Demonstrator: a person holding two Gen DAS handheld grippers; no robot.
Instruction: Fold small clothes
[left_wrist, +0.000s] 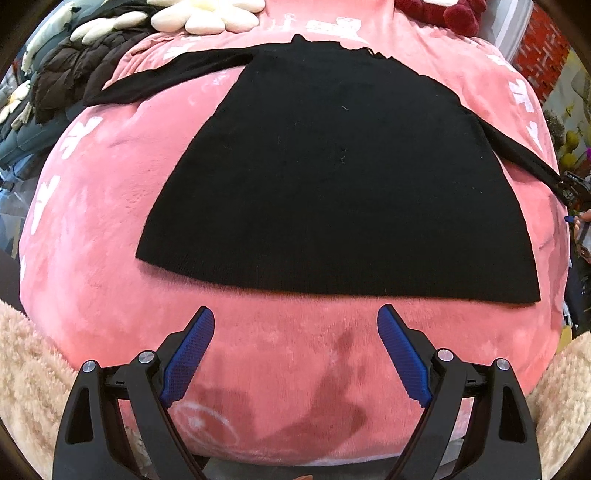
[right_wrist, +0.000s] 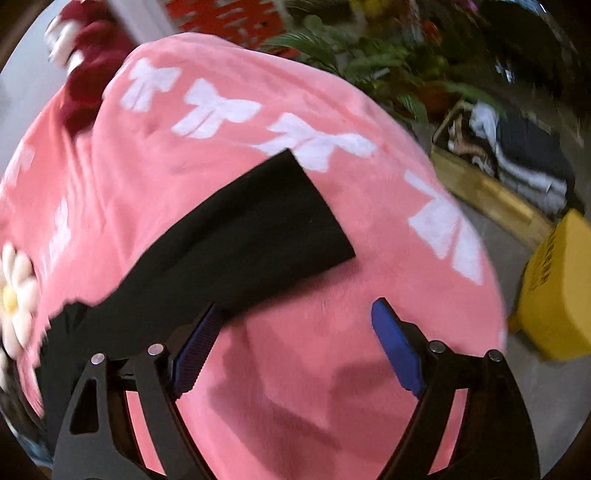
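- The black sweater (left_wrist: 332, 177) lies spread flat on the pink blanket (left_wrist: 110, 280), its hem toward the blanket's near edge and its neck toward the far edge; one garment of this kind is in view.
- The left gripper (left_wrist: 295, 325) hangs over bare pink plush just short of the hem, its two blue-padded fingers (left_wrist: 192, 354) spread wide with nothing between them.
- The right gripper (right_wrist: 295, 321) also stands open and holds nothing; its left pad (right_wrist: 199, 339) sits just at the edge of the sweater's right sleeve (right_wrist: 258, 229), though the blur hides whether it touches.
- That sleeve reaches toward the blanket's right edge, its cuff stopping short of a row of white bows (right_wrist: 218, 110), with open pink fabric around the cuff.
- The other sleeve (left_wrist: 166, 77) stretches toward the far left corner.
- Beyond the right edge, on the floor, a wooden crate (right_wrist: 487, 192) holds folded clothes in dark and pale tones; a yellow object (right_wrist: 557, 291) stands beside it.
- At the far edge sit one white flower cushion (left_wrist: 207, 16), a dark puffy jacket (left_wrist: 70, 74) to its left, and a dark red plush item (left_wrist: 461, 14) at the far right corner.
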